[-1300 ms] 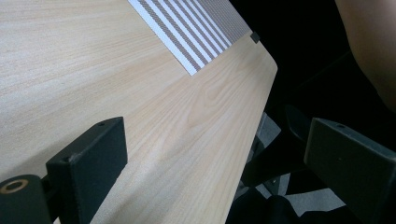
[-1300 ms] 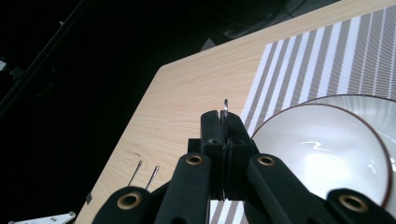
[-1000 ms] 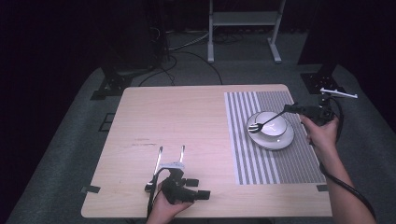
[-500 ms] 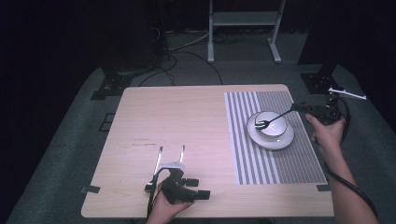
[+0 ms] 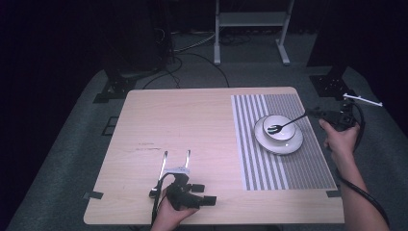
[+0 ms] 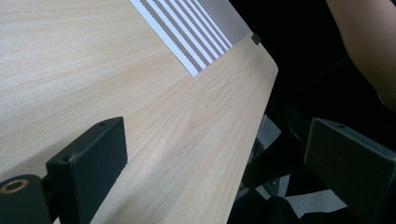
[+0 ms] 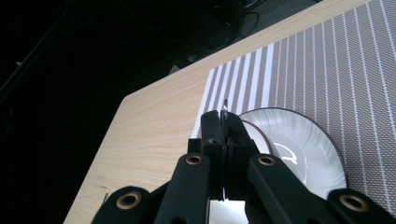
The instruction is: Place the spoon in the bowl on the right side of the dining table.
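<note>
The right gripper is held beyond the right edge of the table, its jaws clamped together on the handle end of a spoon. In the right gripper view the jaws cover nearly all of the spoon; a thin sliver of metal shows above their tips. In the high view the spoon reaches inward over the striped mat, its bowl end inside the small bowl that sits on the white plate; whether it touches the bowl cannot be told. The plate is cut off by the jaws in the right gripper view.

The left gripper rests at the near table edge, jaws wide apart with nothing between them. The left gripper view shows bare wood ahead and the table's near corner, with the mat's corner beyond. The whole left half of the table is open surface
</note>
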`<action>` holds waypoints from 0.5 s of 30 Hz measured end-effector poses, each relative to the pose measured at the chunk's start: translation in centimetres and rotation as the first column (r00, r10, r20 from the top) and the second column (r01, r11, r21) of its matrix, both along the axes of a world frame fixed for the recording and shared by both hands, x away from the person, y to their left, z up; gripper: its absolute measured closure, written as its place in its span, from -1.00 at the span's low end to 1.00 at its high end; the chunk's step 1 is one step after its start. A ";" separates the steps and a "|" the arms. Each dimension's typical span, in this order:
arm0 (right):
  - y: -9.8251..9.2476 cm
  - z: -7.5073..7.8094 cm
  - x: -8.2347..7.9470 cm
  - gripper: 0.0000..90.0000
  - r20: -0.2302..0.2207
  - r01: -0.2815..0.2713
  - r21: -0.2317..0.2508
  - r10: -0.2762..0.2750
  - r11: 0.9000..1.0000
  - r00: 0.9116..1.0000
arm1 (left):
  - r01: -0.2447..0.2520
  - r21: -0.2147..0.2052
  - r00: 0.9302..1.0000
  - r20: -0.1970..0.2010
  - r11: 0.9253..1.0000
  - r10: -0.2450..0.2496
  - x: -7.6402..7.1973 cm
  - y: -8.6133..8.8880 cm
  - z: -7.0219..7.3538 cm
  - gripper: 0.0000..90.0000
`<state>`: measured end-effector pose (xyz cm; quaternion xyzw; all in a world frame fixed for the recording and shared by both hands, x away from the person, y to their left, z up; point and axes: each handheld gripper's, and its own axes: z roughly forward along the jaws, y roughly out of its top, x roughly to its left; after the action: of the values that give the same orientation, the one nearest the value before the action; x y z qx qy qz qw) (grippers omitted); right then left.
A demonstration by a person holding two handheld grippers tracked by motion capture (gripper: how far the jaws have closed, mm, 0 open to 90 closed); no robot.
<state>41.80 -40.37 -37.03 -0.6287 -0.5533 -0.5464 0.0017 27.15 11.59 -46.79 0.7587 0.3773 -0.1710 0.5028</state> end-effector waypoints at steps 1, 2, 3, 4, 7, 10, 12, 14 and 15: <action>-0.1 -0.1 0.0 0.97 -0.001 0.003 -0.002 -0.003 1.000 1.000 | 0.000 0.000 1.000 0.000 1.000 0.000 0.0 0.0 0.0 -0.90; -0.1 -0.2 0.0 0.97 -0.004 0.009 -0.007 -0.009 1.000 1.000 | 0.000 0.001 1.000 0.001 1.000 0.000 0.0 0.0 0.0 -0.90; -0.1 -0.2 0.0 0.97 -0.004 0.009 -0.007 -0.009 1.000 1.000 | 0.000 0.001 1.000 0.001 1.000 0.000 0.0 0.0 0.0 -0.90; -0.1 -0.3 0.0 0.97 -0.006 0.013 -0.010 -0.013 1.000 1.000 | 0.001 0.001 1.000 0.002 1.000 -0.001 0.0 0.0 0.0 -0.90; -0.2 -0.6 0.0 0.97 -0.010 0.022 -0.012 -0.022 1.000 1.000 | 0.000 0.001 1.000 0.001 1.000 0.000 0.0 0.0 0.0 -0.90; -0.3 -1.1 -0.1 0.97 -0.015 0.029 -0.018 -0.030 0.999 0.999 | 0.000 0.001 1.000 0.002 1.000 0.000 0.0 0.0 0.0 -0.90; -0.3 -1.2 -0.1 0.97 -0.016 0.031 -0.017 -0.031 0.999 0.999 | 0.000 0.001 1.000 0.001 1.000 0.000 0.0 0.0 -0.1 -0.90; -0.4 -1.5 -0.1 0.97 -0.020 0.036 -0.019 -0.037 0.999 0.999 | -0.003 0.002 1.000 -0.002 1.000 0.003 0.0 0.1 -0.1 -0.90; -0.5 -1.7 -0.1 0.97 -0.024 0.039 -0.020 -0.040 0.999 0.999 | -0.001 0.002 1.000 0.001 1.000 0.001 0.1 0.1 -0.1 -0.90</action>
<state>41.72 -40.84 -38.69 -0.6460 -0.5462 -0.5332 -0.0088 27.22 11.68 -46.89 0.7590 0.3778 -0.1700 0.5022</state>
